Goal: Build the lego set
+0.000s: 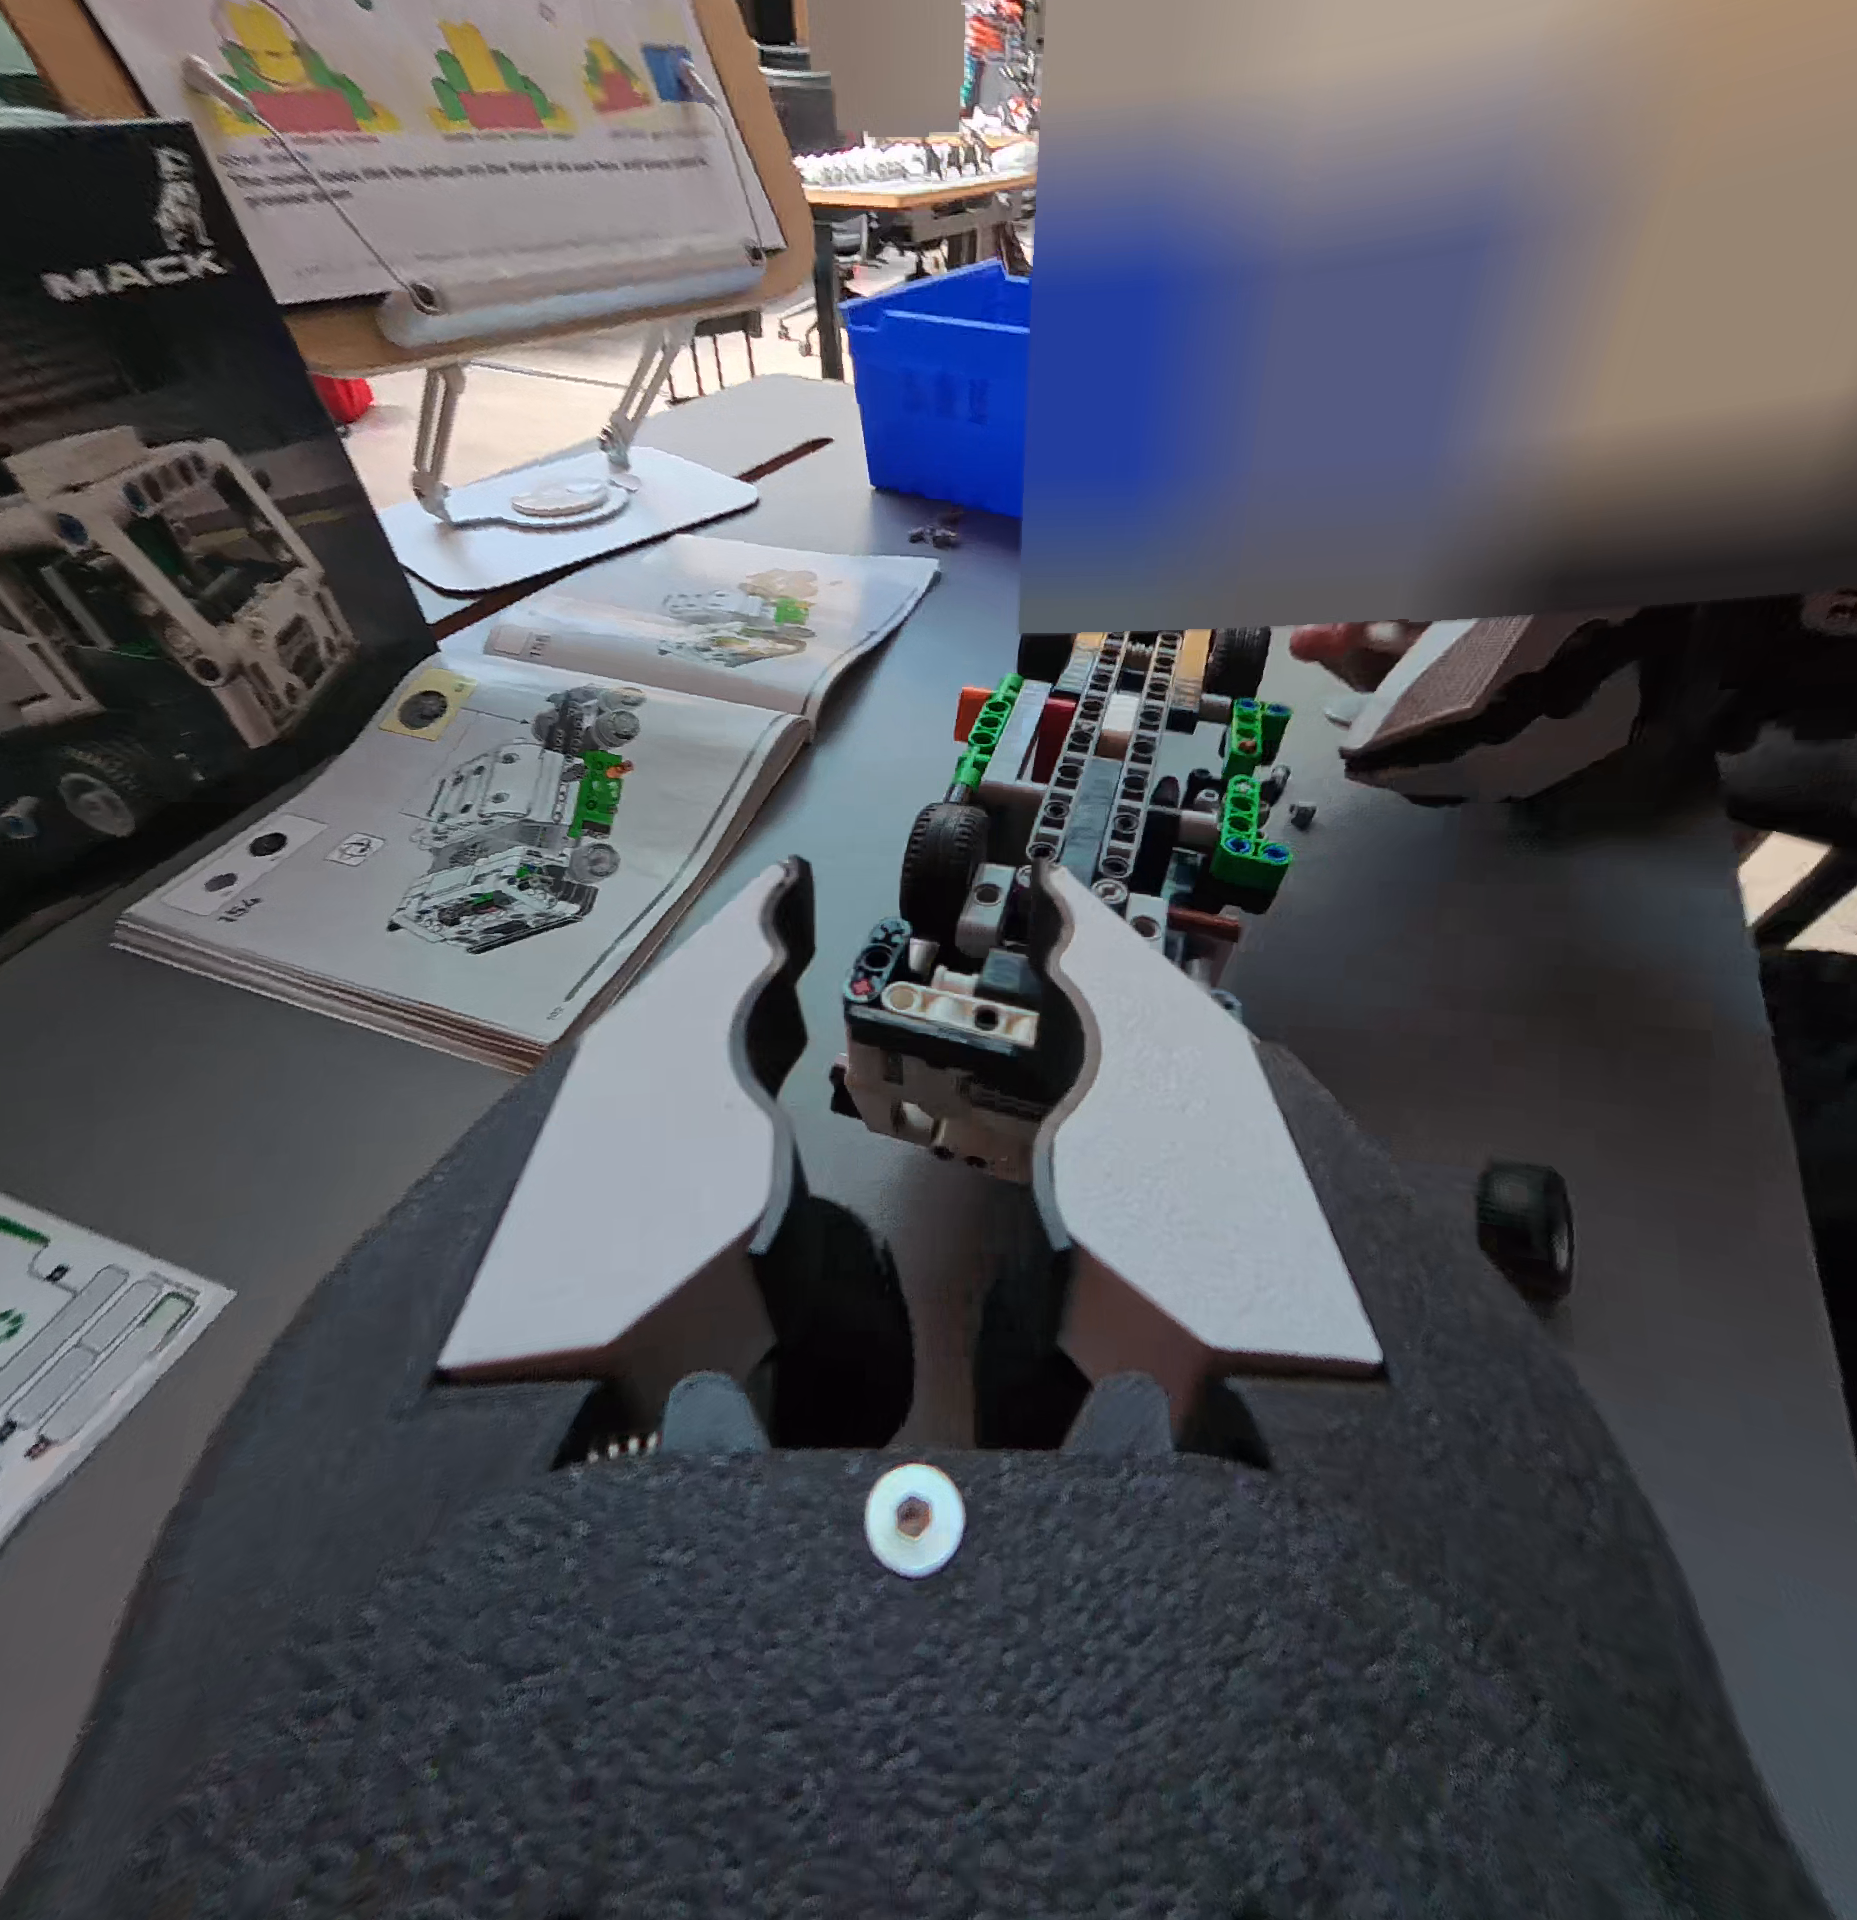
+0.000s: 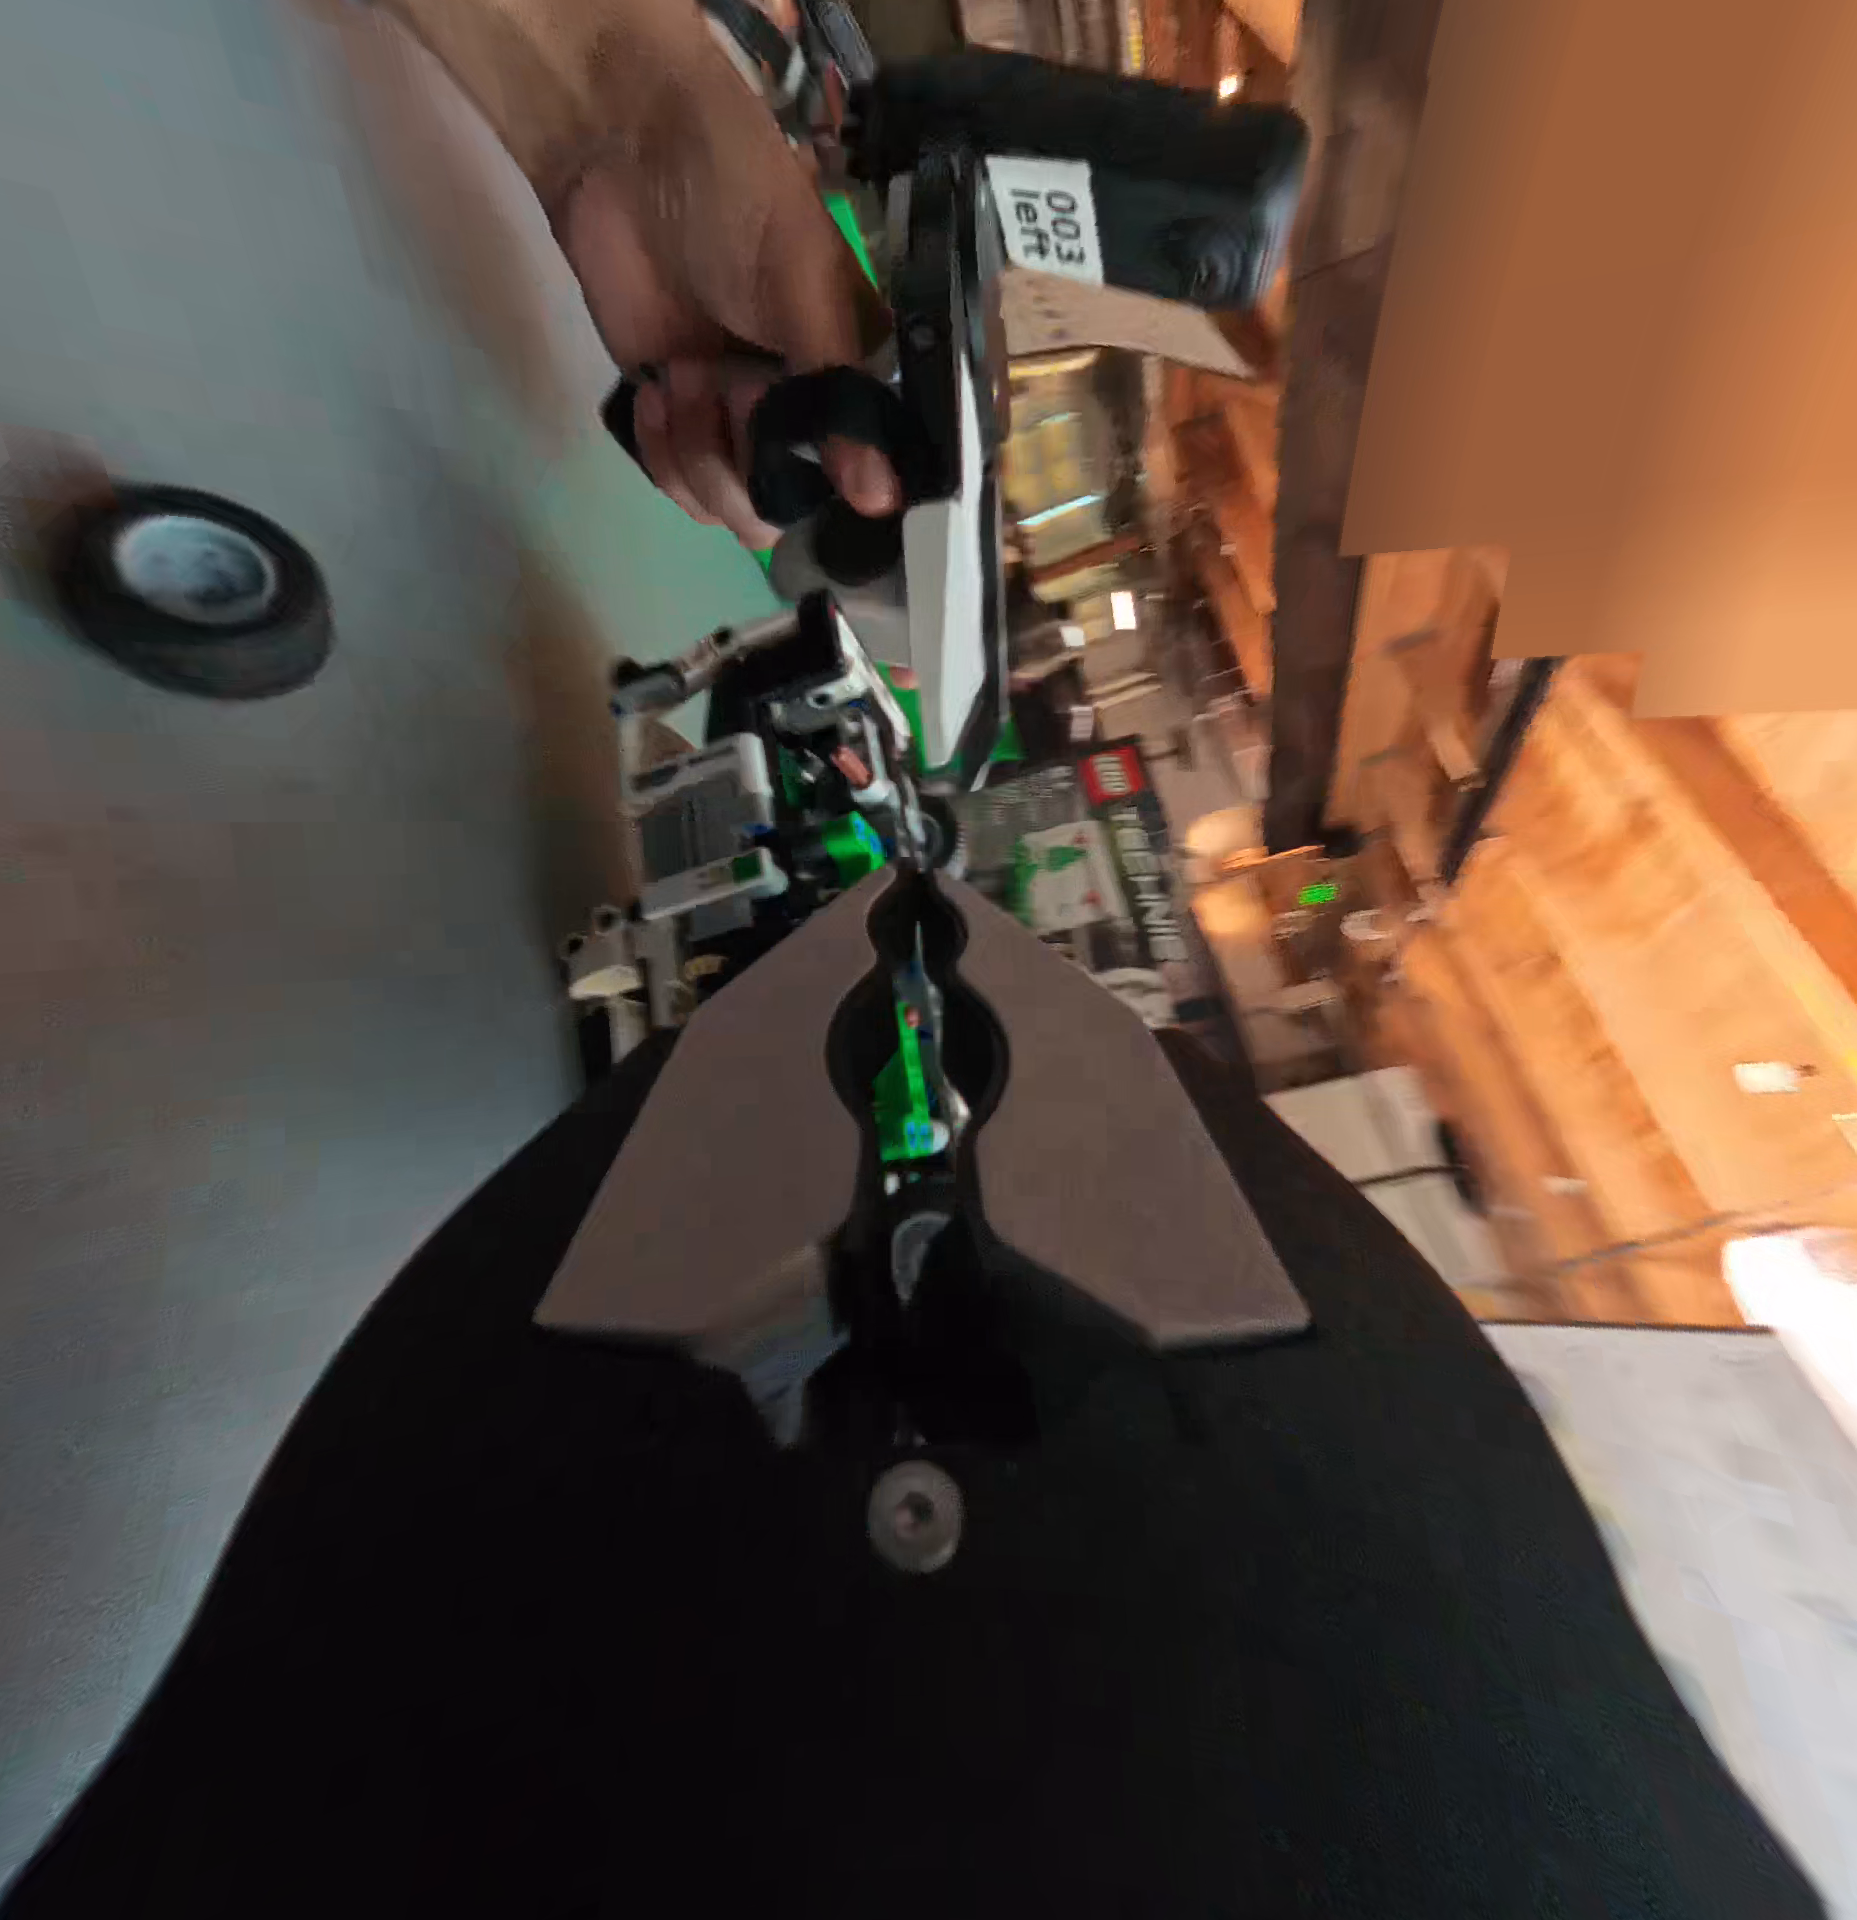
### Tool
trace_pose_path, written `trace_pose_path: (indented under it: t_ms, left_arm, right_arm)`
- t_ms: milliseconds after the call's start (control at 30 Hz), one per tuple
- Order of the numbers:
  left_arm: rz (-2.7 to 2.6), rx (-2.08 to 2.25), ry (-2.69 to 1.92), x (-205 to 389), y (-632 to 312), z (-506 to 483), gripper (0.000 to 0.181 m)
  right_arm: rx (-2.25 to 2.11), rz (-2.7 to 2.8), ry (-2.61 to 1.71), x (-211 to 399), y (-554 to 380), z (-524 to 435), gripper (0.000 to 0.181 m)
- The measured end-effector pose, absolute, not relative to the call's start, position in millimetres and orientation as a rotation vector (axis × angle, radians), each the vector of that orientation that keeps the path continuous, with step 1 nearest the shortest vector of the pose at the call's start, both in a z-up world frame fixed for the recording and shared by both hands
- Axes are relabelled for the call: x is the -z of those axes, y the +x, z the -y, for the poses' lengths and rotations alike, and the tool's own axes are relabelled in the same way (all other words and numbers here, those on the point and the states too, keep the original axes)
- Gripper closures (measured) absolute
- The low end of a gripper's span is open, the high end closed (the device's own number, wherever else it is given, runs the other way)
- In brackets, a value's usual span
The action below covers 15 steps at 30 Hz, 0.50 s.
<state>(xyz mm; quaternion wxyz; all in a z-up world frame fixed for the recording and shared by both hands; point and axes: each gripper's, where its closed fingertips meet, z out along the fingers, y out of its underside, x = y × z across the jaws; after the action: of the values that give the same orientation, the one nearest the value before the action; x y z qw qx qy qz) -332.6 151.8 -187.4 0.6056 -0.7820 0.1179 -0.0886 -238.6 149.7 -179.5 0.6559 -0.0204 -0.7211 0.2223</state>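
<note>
The lego truck chassis [image 1: 1121, 790], grey beams with green parts and a black wheel, lies on the dark table [image 1: 882, 665]. My left gripper [image 1: 919, 883] is open around the chassis's front end. The right finger [image 1: 1069, 935] lies against it and the left finger [image 1: 784, 935] stands clear of it. My right gripper [image 2: 908, 883] is turned on its side, with its fingertips shut together. Green parts of the chassis [image 2: 758, 790] show through the openings between its fingers. It also shows in the left wrist view [image 1: 1365, 732], just right of the chassis. A loose black wheel [image 1: 1523, 1231] lies on the table, also in the right wrist view [image 2: 197, 592].
An open instruction booklet [image 1: 508, 831] lies left of the chassis, with the set's box [image 1: 124, 499] behind it. A document stand [image 1: 550, 291] and a blue bin [image 1: 945, 384] stand at the back. A sticker sheet [image 1: 62, 1361] lies at the near left. Small loose pieces [image 1: 1301, 814] lie beside the chassis.
</note>
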Motion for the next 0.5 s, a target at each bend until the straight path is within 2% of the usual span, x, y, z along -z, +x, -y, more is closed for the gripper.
trace_pose_path:
  t_ms: [167,333,500]
  left_arm:
    - [-0.124,0.125,-1.799,176,-321,-96,0.135]
    - [-0.228,0.24,-2.139,238,-226,-25,0.129]
    - [-0.211,0.211,-2.255,279,-190,-21,0.132]
  right_arm:
    - [-0.902,1.993,-0.522,206,-204,-153,0.181]
    - [-0.97,1.891,-0.774,208,-184,-172,0.181]
    - [-1.039,1.871,-0.751,210,-179,-149,0.181]
